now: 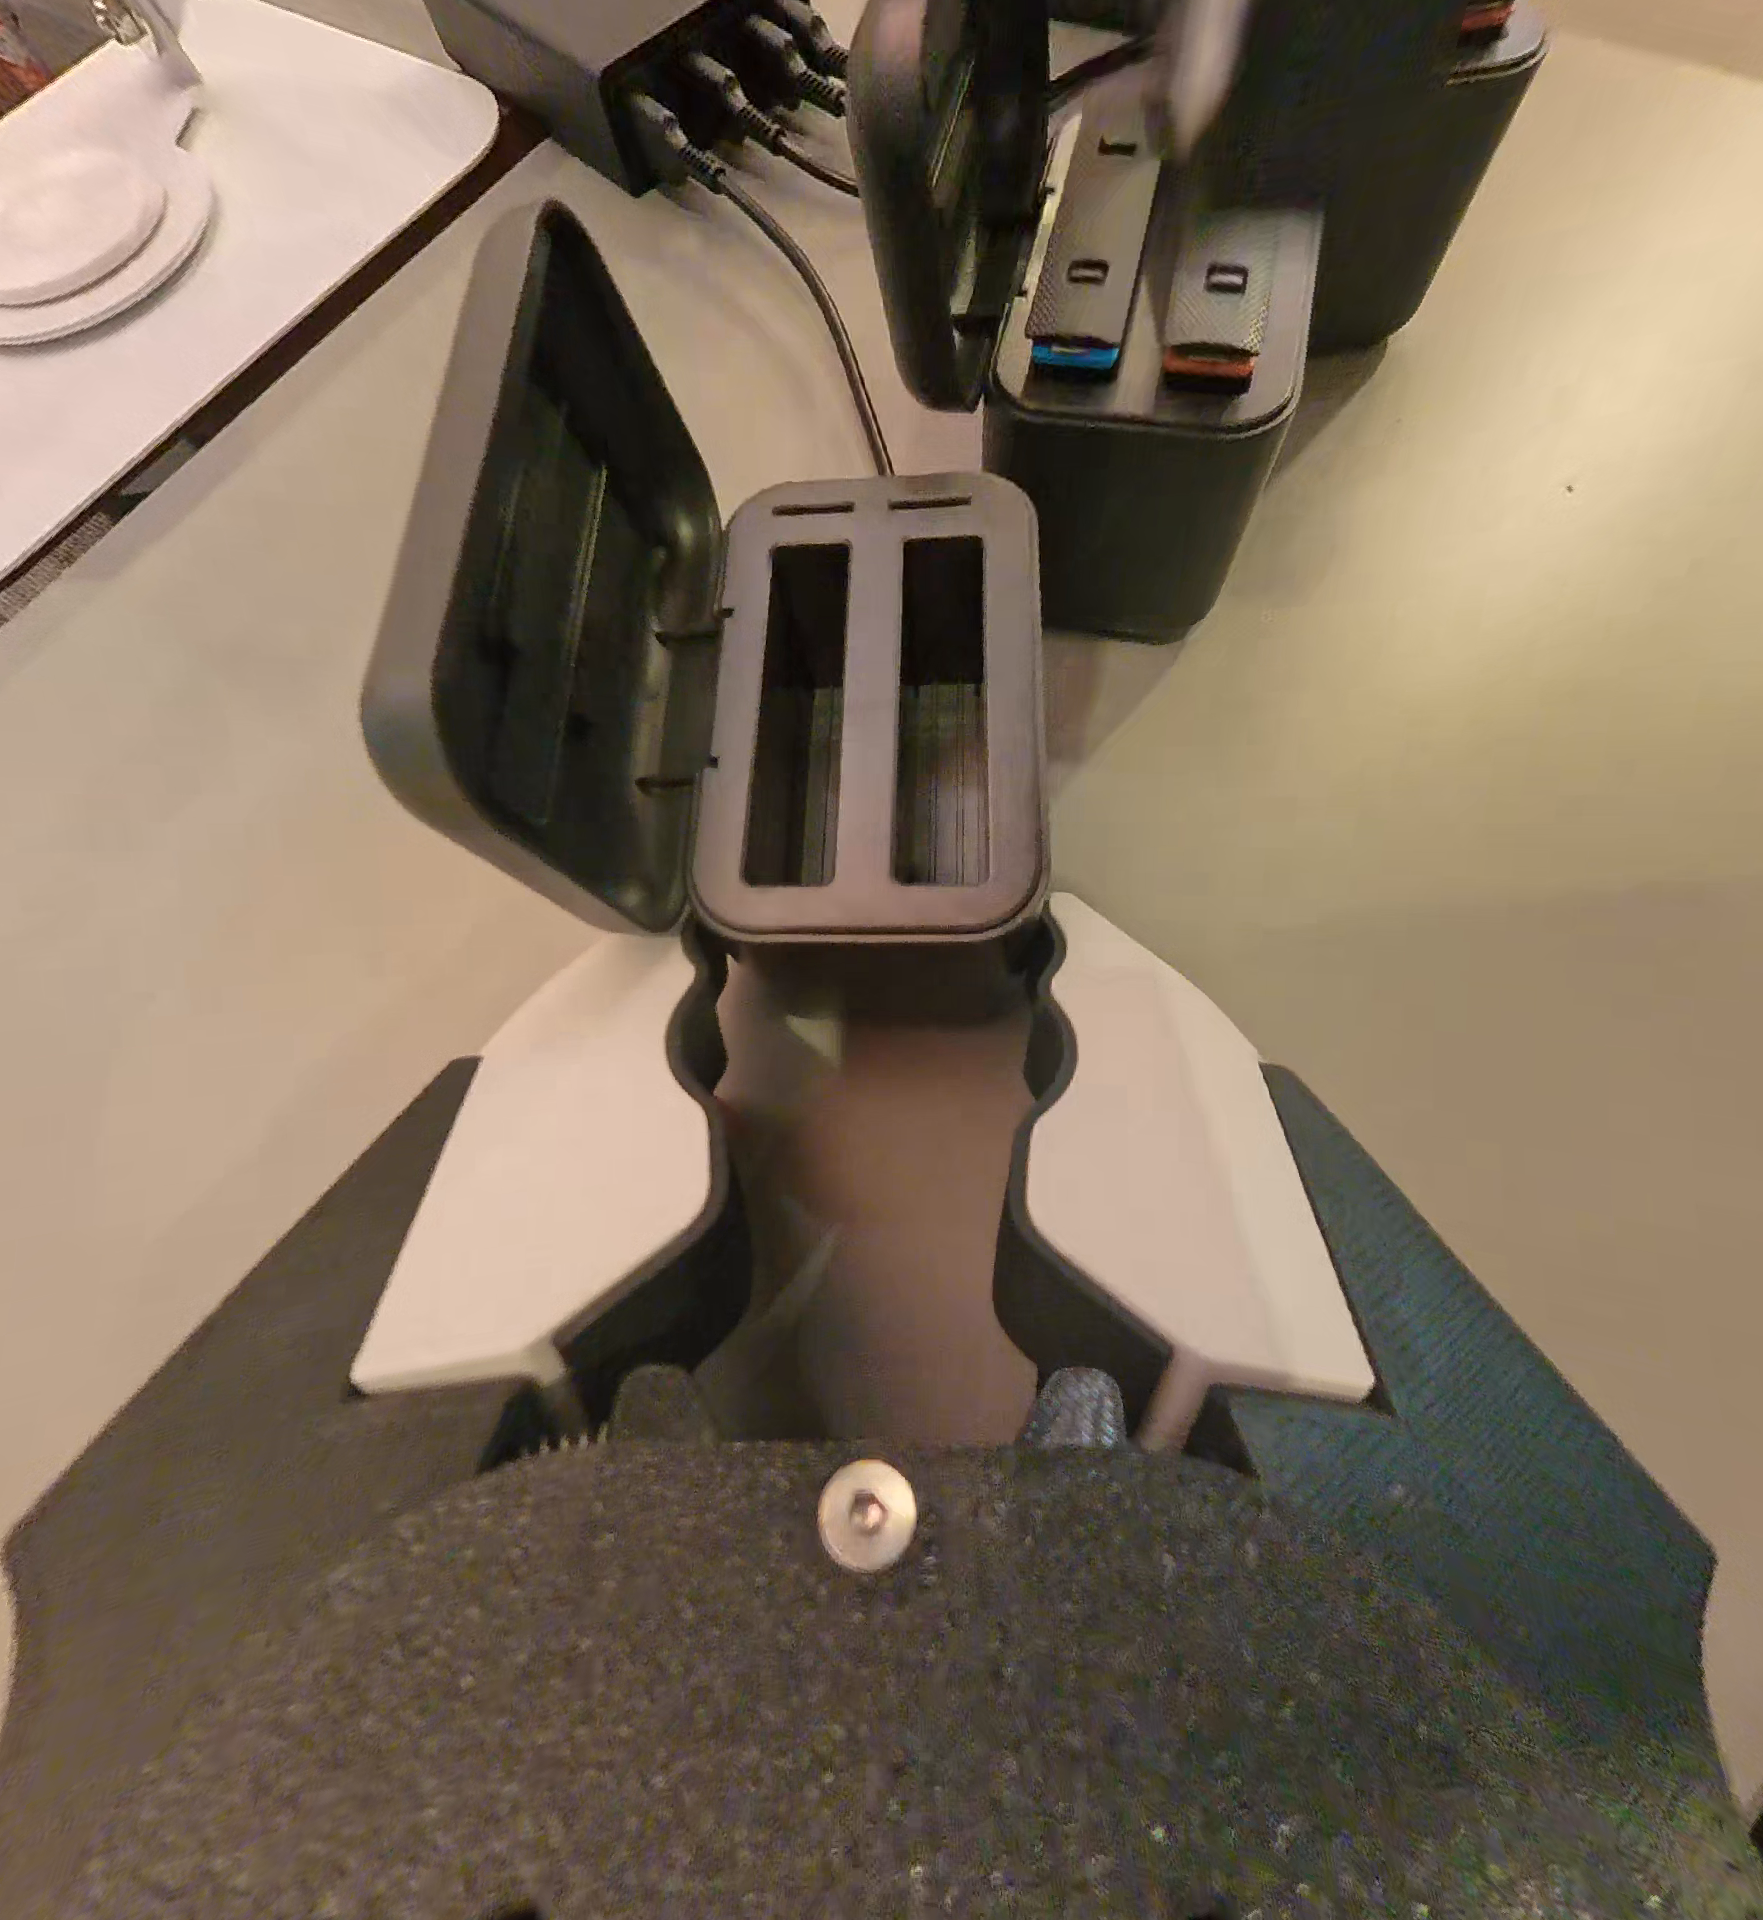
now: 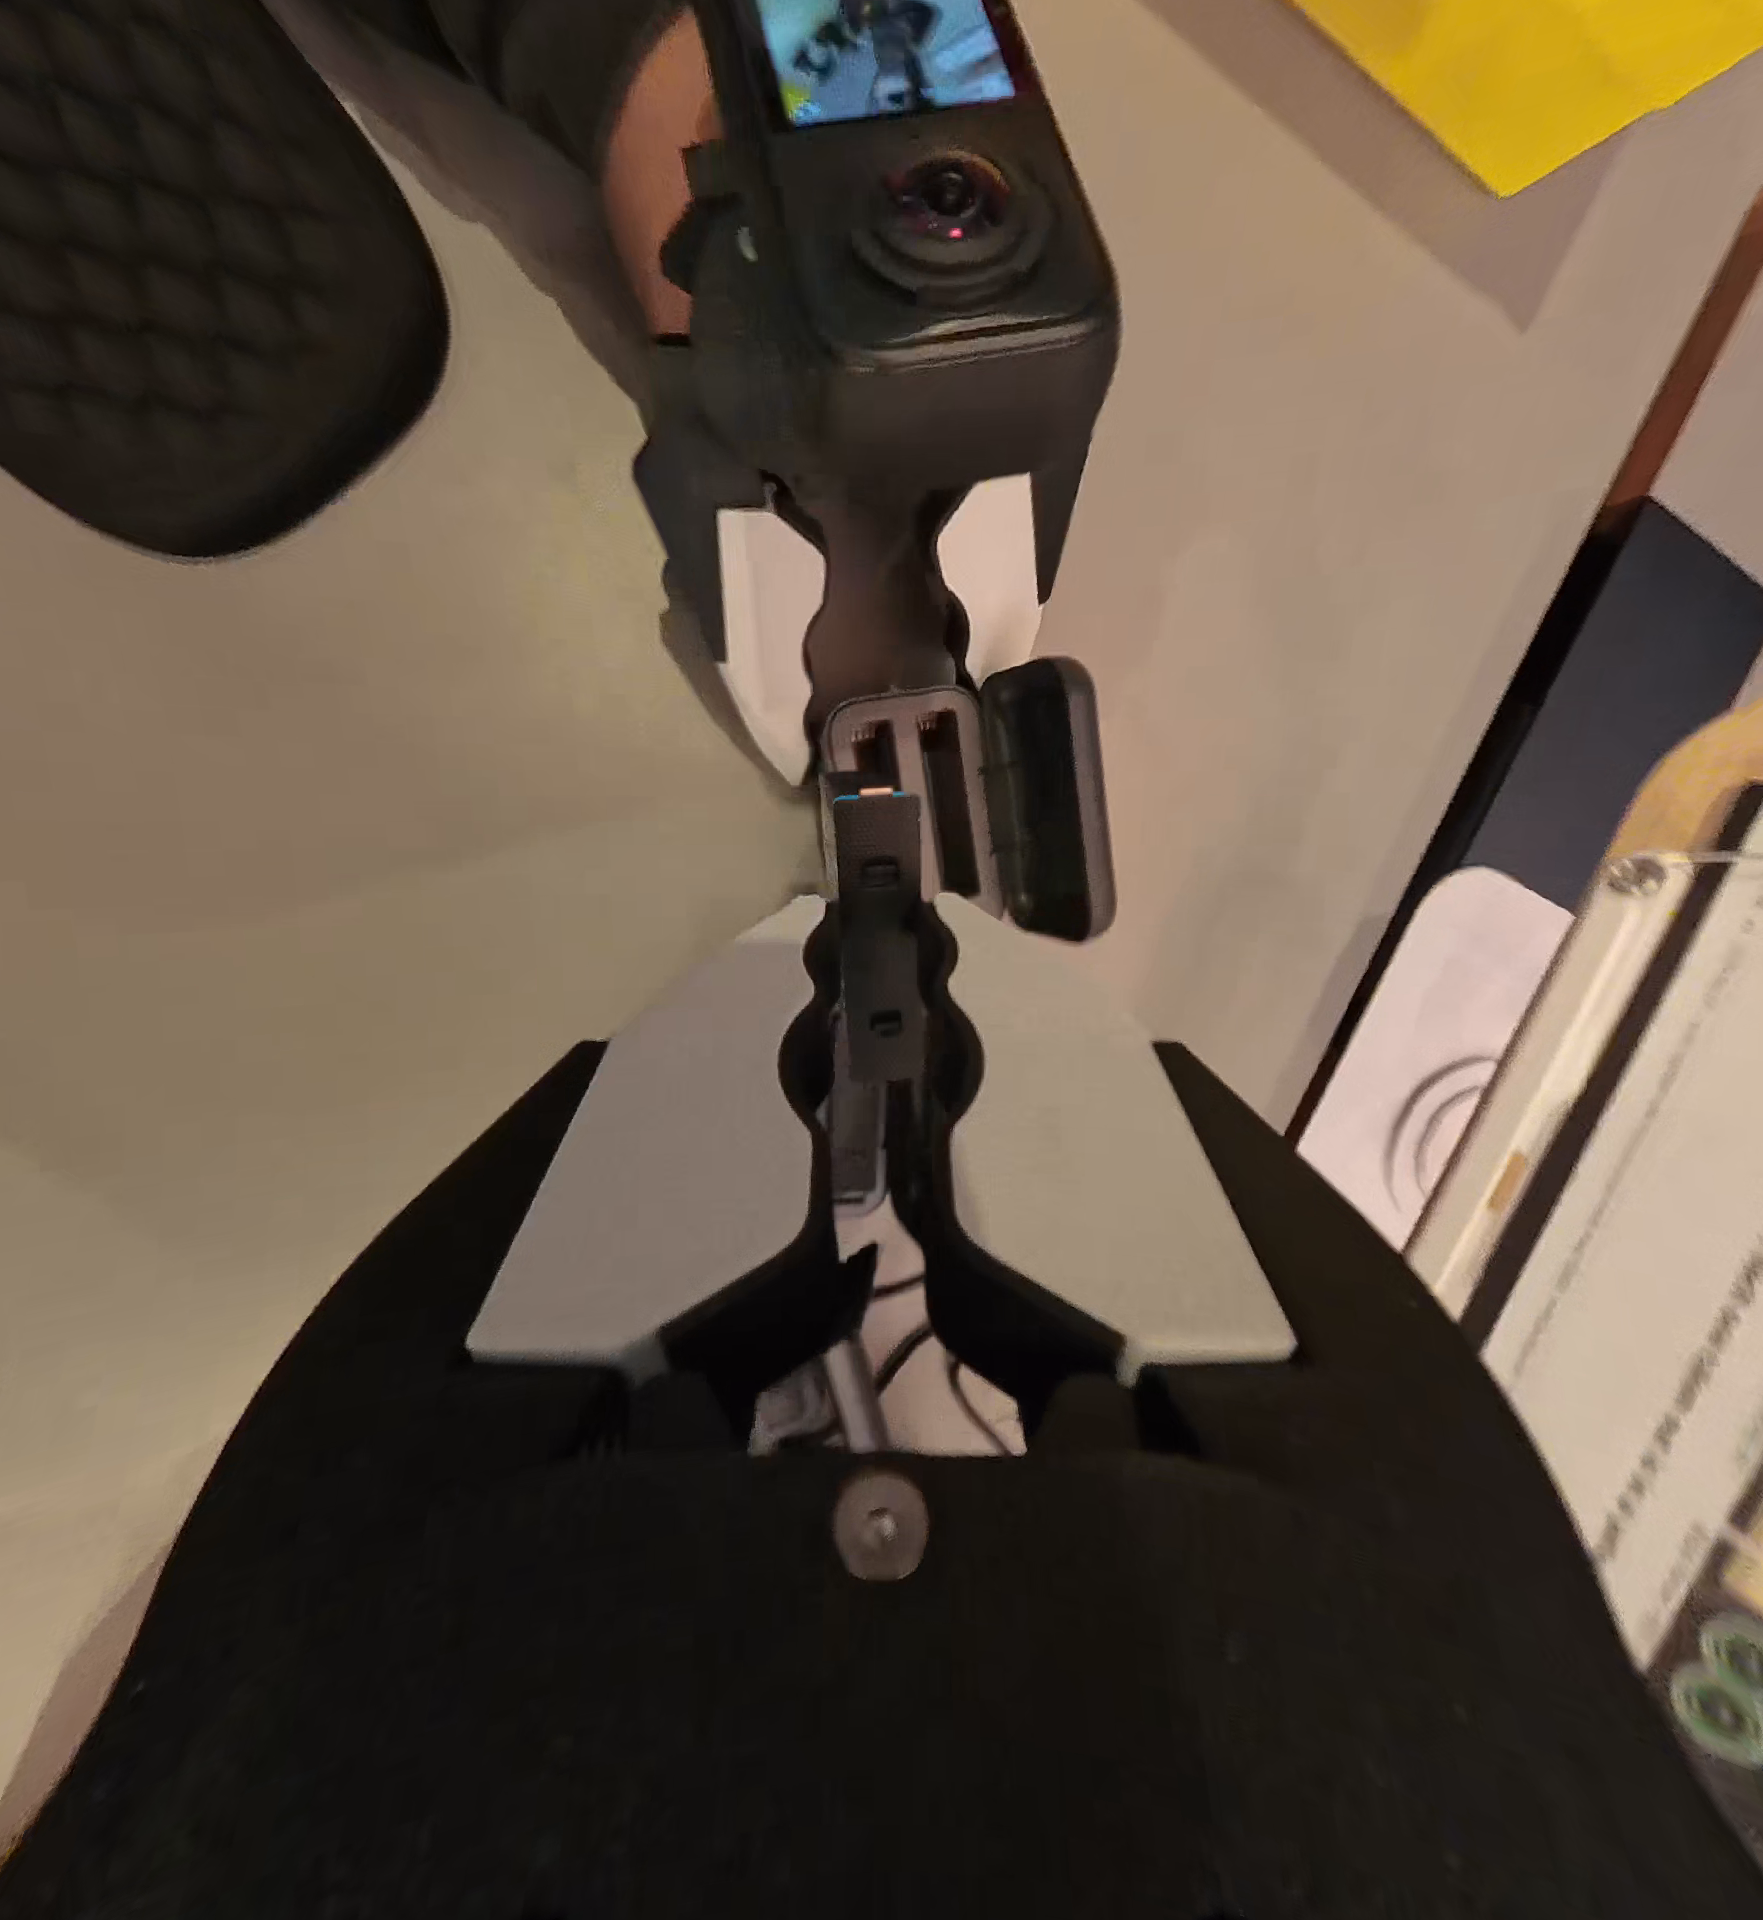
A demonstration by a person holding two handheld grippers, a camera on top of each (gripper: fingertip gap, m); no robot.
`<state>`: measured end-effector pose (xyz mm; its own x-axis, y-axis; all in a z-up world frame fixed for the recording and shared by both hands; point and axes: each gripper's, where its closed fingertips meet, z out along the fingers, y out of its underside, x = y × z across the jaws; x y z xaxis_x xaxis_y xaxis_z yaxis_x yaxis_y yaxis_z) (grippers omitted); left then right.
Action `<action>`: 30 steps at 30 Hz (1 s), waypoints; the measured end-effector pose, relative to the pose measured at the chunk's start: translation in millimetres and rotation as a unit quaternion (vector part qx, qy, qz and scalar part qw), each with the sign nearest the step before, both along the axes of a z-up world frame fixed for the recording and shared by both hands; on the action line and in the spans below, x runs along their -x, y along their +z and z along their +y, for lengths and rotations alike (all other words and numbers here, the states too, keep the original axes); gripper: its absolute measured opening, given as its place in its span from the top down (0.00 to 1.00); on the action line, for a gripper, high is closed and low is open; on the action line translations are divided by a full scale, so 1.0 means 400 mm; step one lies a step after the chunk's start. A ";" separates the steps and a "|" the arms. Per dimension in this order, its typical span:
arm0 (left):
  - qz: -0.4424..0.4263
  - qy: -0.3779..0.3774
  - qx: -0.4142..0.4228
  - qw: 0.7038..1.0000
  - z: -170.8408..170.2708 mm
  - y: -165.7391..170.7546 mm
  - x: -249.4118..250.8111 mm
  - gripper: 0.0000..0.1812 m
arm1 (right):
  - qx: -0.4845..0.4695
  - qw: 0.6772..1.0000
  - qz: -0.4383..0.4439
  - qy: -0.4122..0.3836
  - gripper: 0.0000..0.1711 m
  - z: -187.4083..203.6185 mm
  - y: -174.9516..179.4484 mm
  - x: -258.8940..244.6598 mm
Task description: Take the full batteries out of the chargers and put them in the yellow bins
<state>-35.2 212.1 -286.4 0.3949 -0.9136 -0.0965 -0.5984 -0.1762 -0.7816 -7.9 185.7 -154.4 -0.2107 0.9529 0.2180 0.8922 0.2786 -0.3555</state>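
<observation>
We held the left hand-held gripper (image 1: 872, 997) clamped on a charger (image 1: 872, 717), its lid (image 1: 534, 582) swung open leftward and both slots empty. Our right hand-held gripper (image 2: 882, 997) pinched a battery (image 2: 877, 914) just above that charger. Ahead of it, a yellow bin (image 2: 1542, 73) sat on the surface (image 2: 337, 831).

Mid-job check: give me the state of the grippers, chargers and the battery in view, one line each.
Left gripper: shut on near charger's body.
Near charger: lid open, both slots empty.
Far charger: lid open, two batteries seated.
Right gripper: shut on battery.
Battery: blue-tipped, out of the charger, above a slot.
Yellow bin: contents not visible.
</observation>
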 end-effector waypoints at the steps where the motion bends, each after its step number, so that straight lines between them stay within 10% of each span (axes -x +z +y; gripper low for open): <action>1: 0.000 0.000 -0.001 1.000 0.000 0.000 0.000 0.69 | -0.008 1.000 0.009 -0.005 0.92 -0.013 0.018 -0.017; 17: 0.002 0.007 -0.008 1.000 0.002 0.001 0.003 0.69 | -0.111 0.958 -0.010 -0.265 0.92 -0.160 0.168 -0.667; 30: 0.007 0.009 -0.015 1.000 0.003 0.000 0.004 0.68 | -0.029 0.902 -0.132 -0.410 0.92 -0.264 -0.009 -1.111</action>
<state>-36.8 213.3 -286.6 0.4096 -0.9031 -0.1294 -0.6069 -0.1639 -0.7777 436.4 80.0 -157.8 0.5080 0.8006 0.3179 0.8581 -0.5025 -0.1055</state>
